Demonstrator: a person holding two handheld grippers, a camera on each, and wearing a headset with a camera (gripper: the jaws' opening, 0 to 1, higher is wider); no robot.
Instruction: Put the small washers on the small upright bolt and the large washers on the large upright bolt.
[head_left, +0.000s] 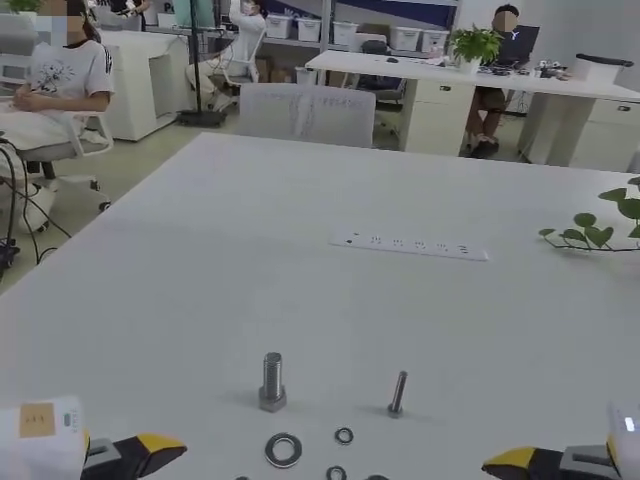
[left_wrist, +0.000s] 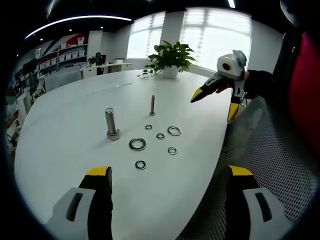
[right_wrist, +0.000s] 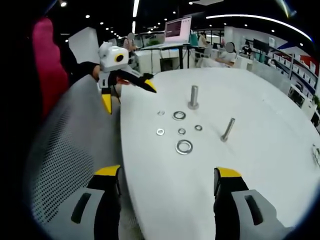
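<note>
Left gripper (left_wrist: 169, 172) and right gripper (right_wrist: 167, 171) hover at the table (head_left: 300, 260) edge, jaws spread wide, gripping nothing. Washers (head_left: 283, 449) lie flat, just before the large bolt (head_left: 272, 382) and small bolt (head_left: 398, 393).

Open-plan office: white desks (head_left: 435, 112), swivel chairs (head_left: 305, 112)

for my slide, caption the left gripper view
Open left gripper faces large bolt, small bolt and six loose washers on white table
</note>
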